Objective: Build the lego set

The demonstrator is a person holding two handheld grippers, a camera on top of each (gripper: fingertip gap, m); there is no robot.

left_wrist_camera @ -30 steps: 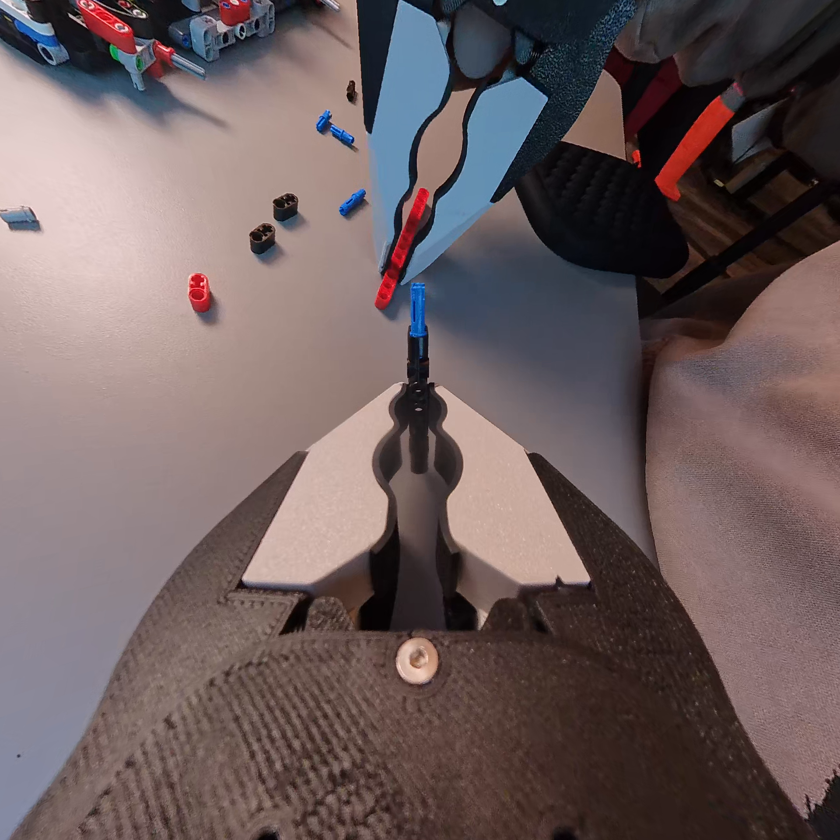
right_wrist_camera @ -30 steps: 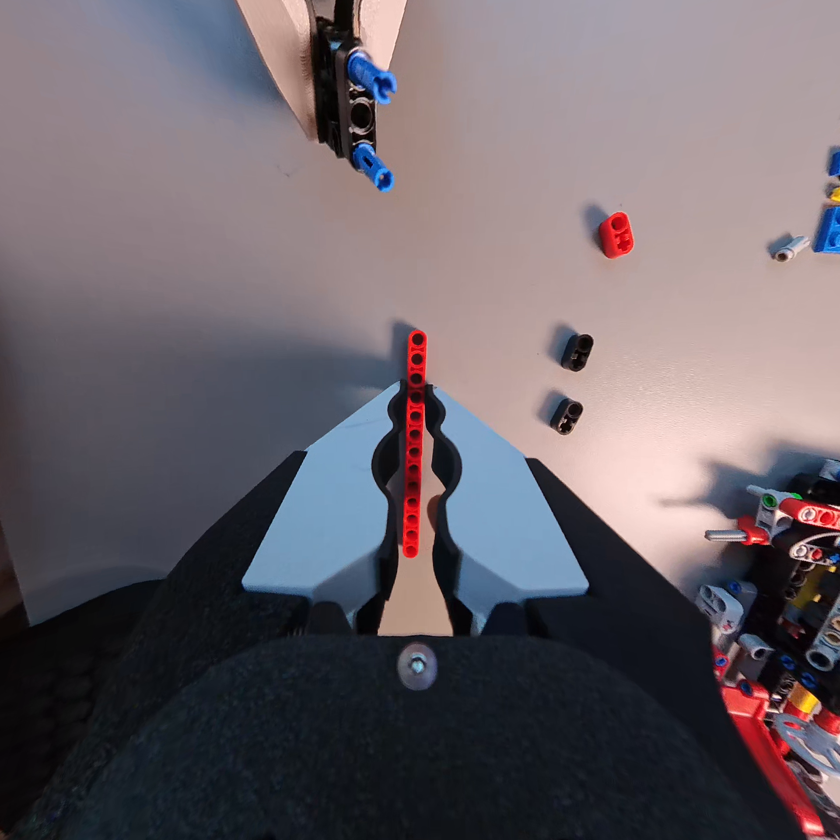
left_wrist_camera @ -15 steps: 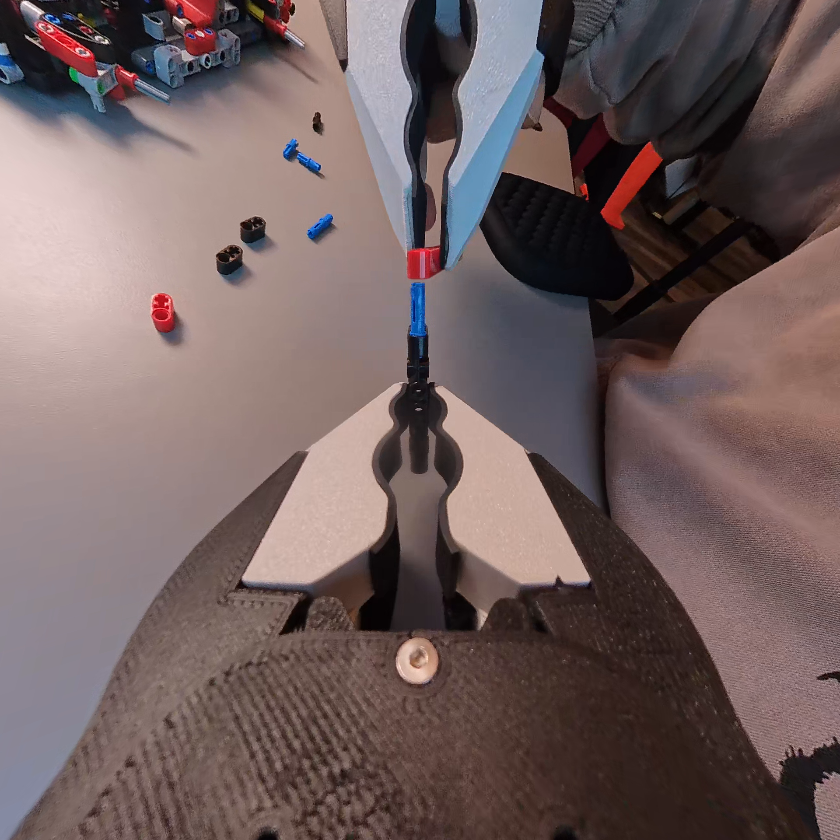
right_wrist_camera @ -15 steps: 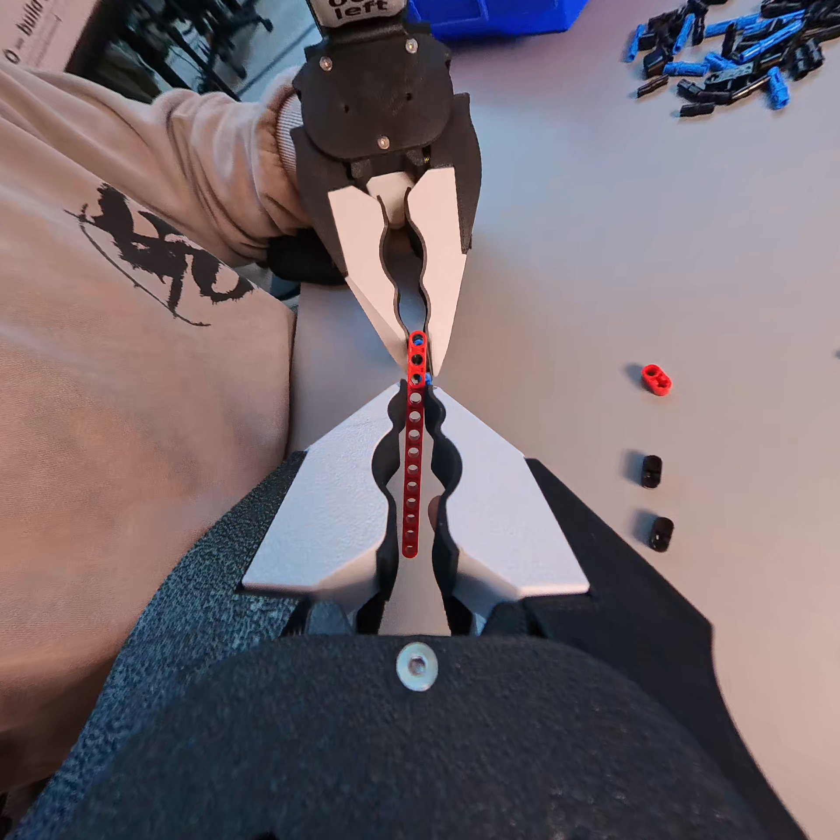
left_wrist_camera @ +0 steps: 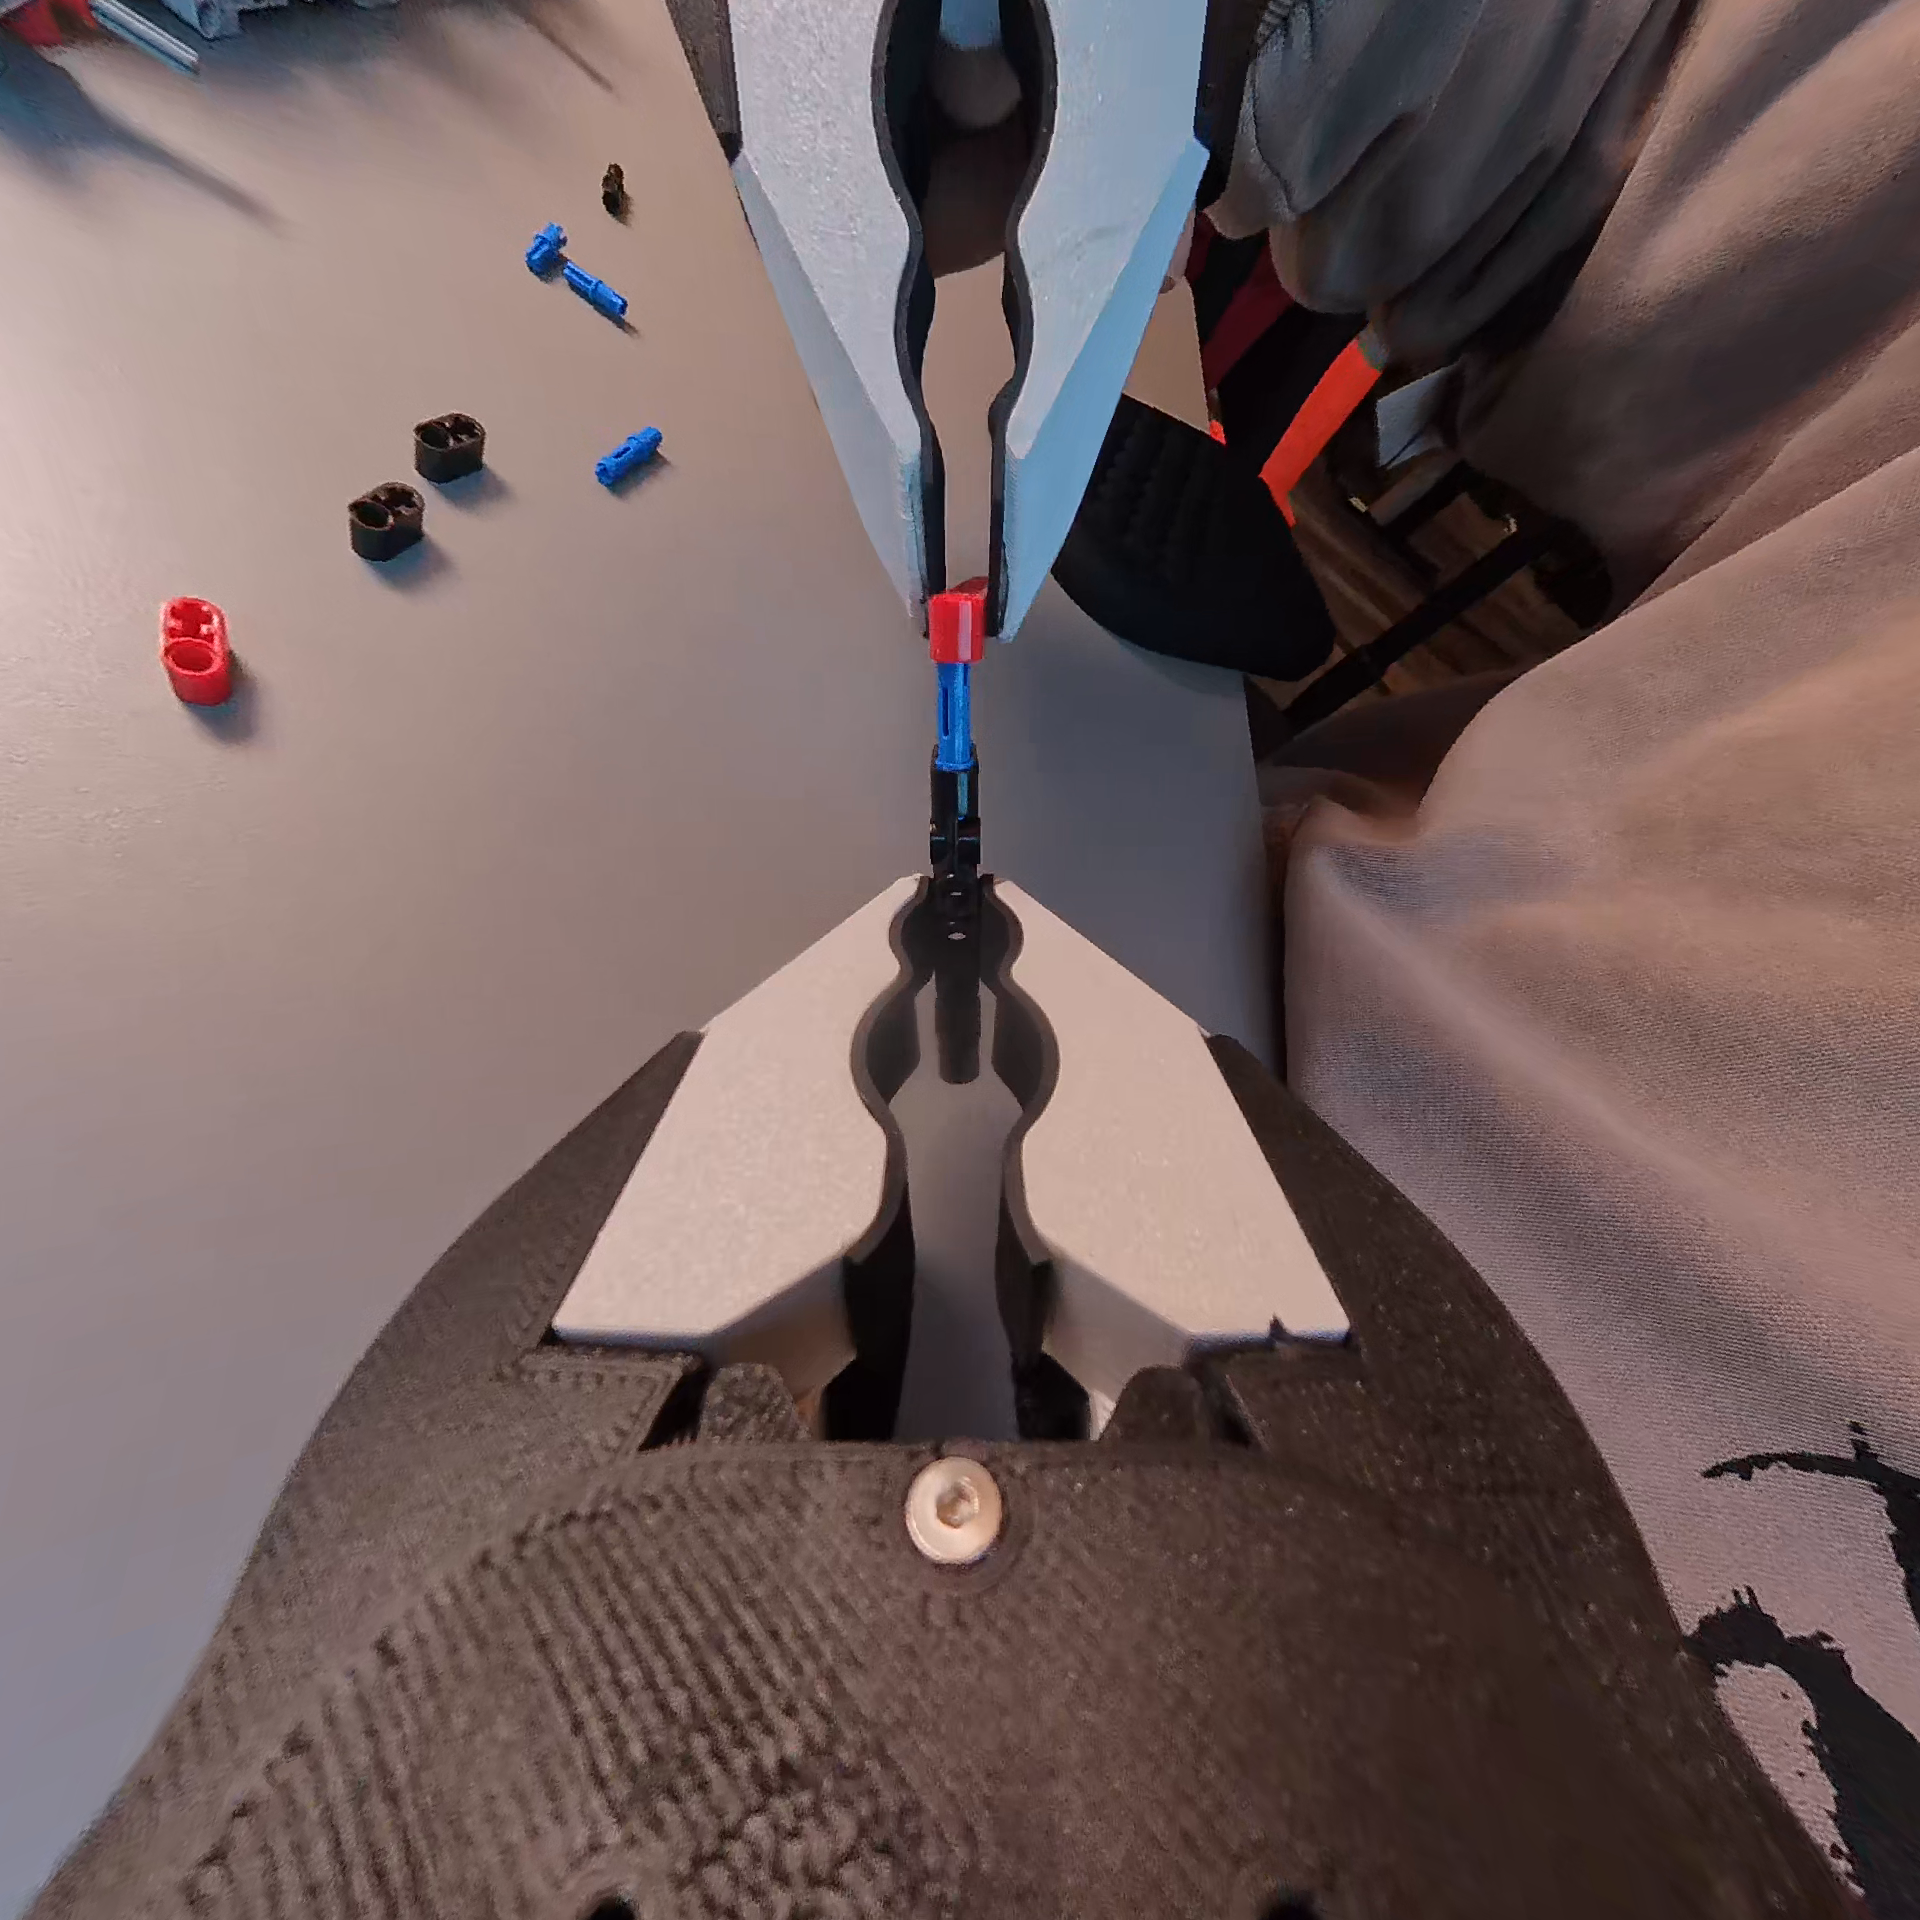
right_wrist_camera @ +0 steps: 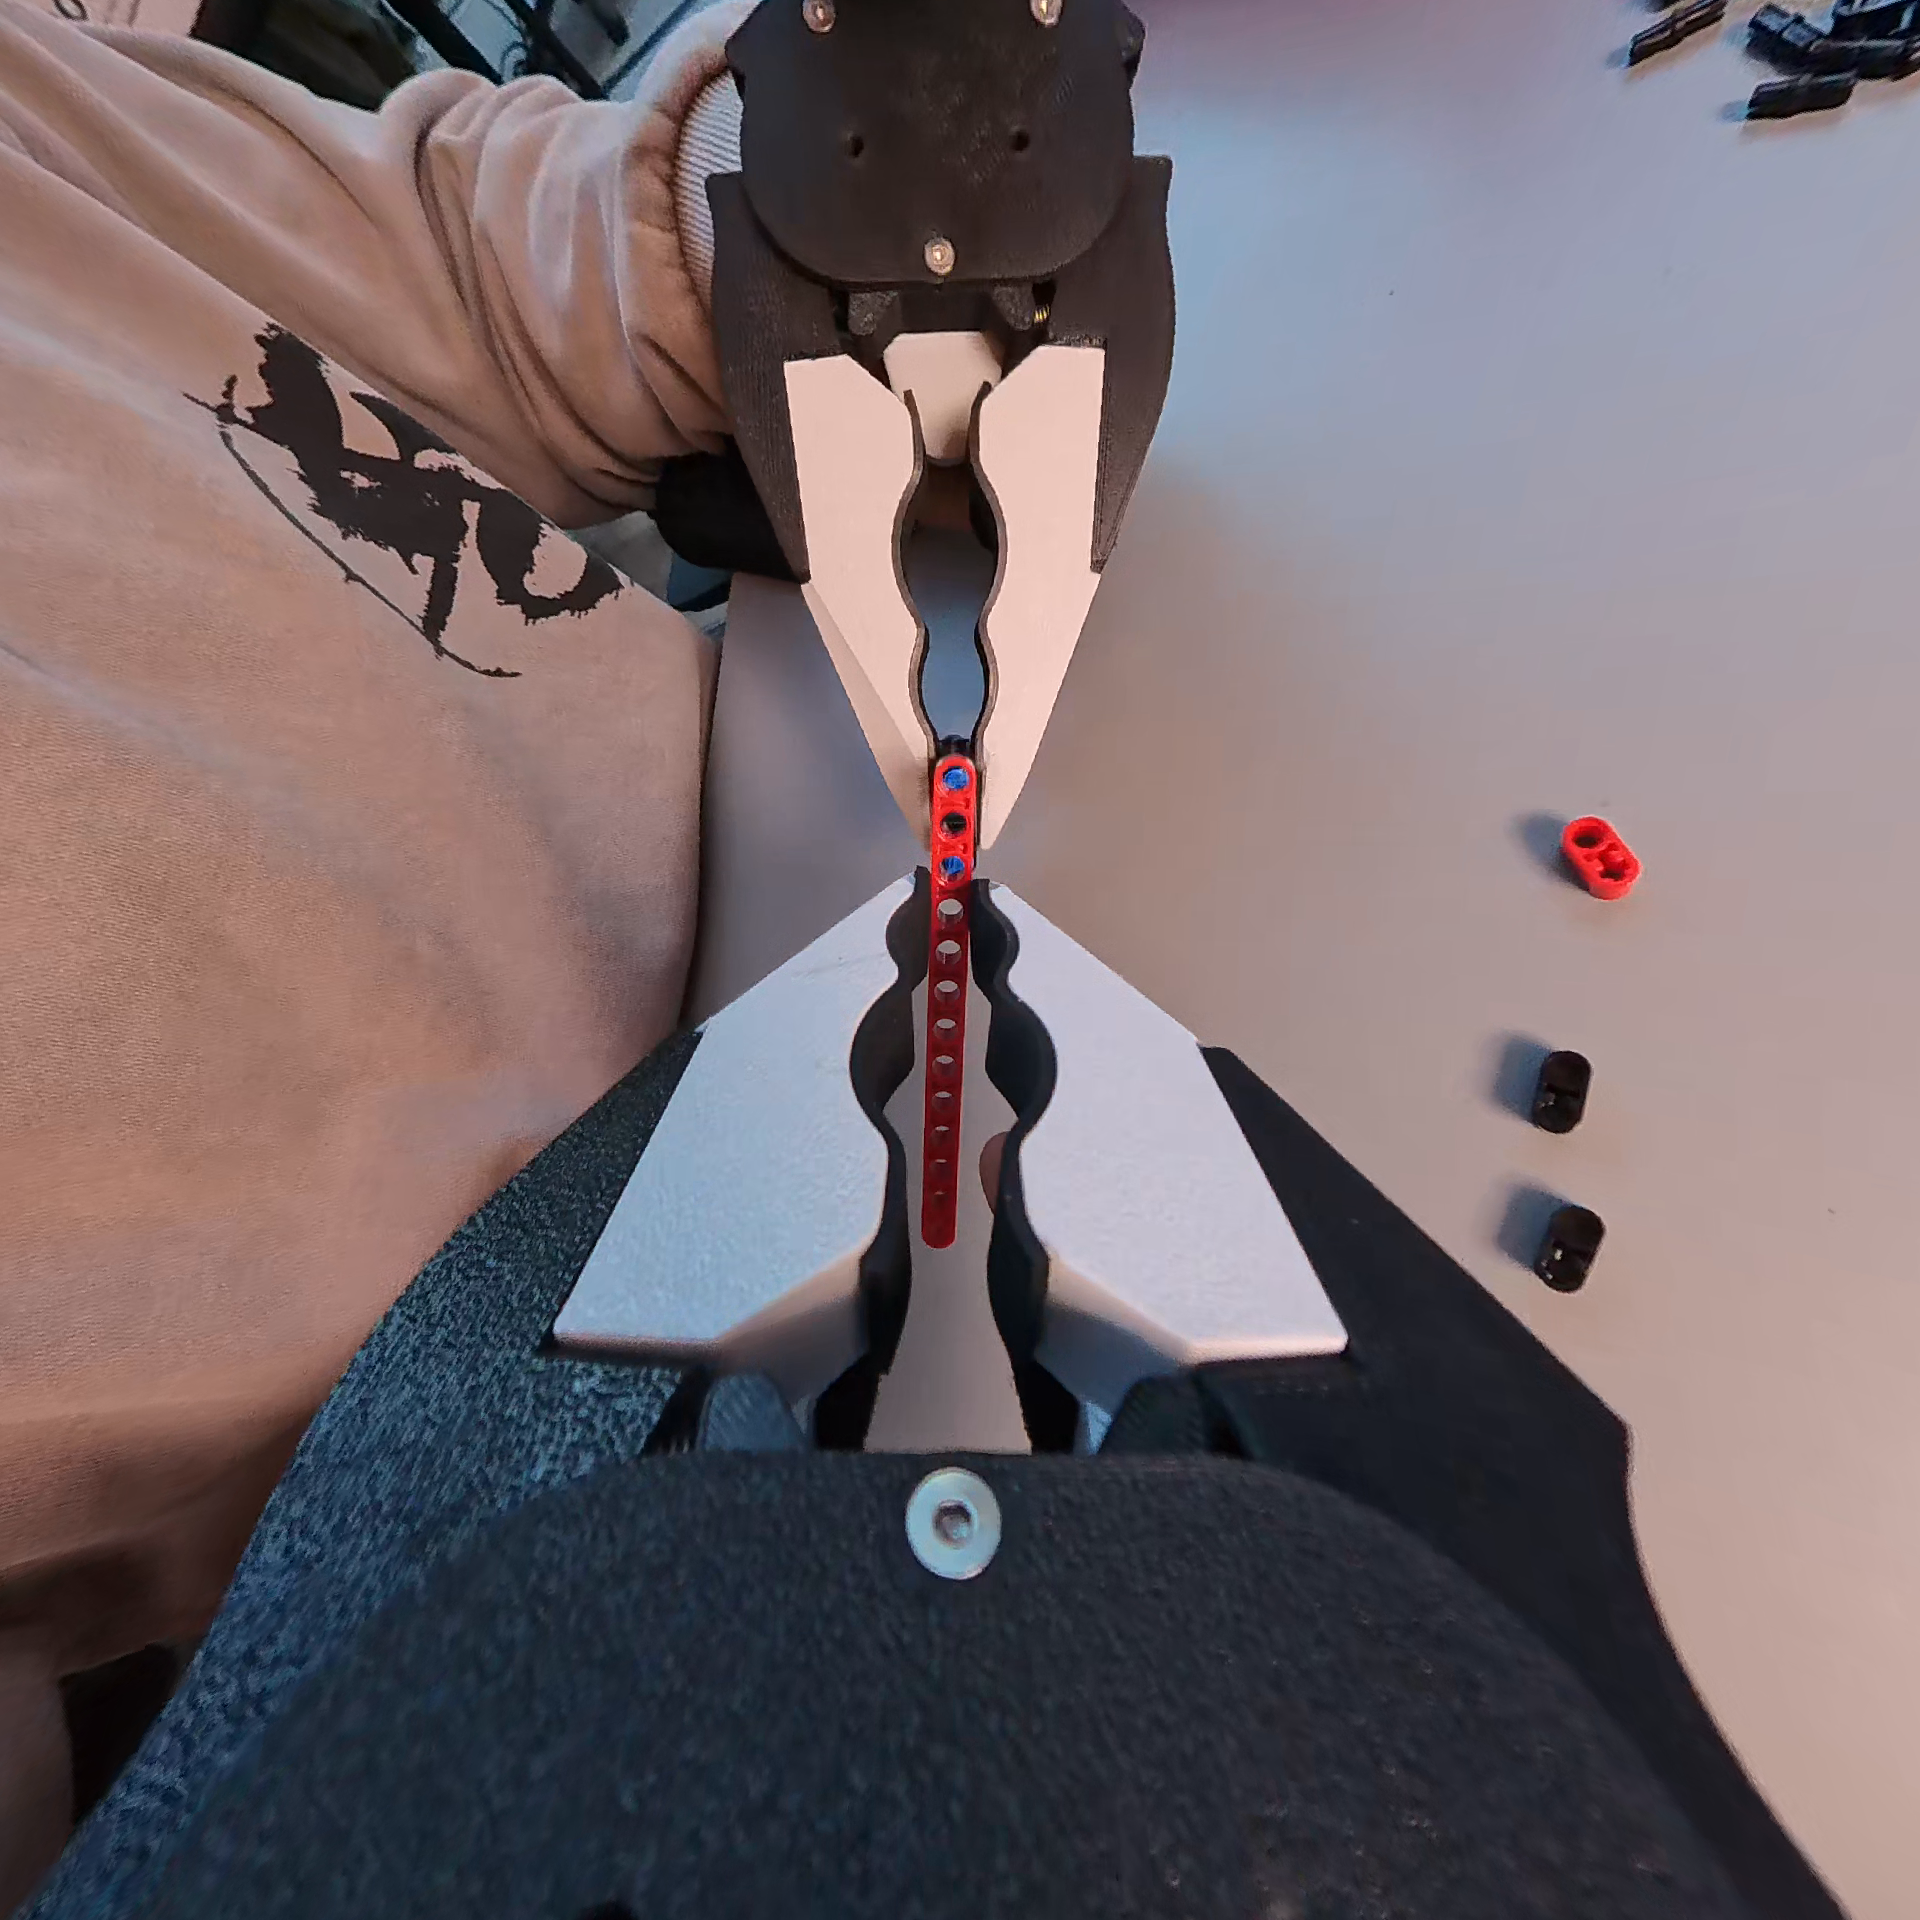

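Left gripper point(left_wrist_camera: 956, 883) clamping black piece point(left_wrist_camera: 956, 831) with blue pins point(left_wrist_camera: 953, 717); right gripper point(right_wrist_camera: 951, 883) squeezing red beam point(right_wrist_camera: 945, 997), pins sitting in holes.

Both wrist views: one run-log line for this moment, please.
left gripper: shut on black beam | right gripper: shut on red beam | blue pins in red beam's end holes

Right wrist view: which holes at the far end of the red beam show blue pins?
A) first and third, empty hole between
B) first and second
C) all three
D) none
A: on the red beam, gripped by the right gripper, blue shows in the end hole and the third hole, with a dark empty hole between them; the pins belong to the black piece held by the left gripper.
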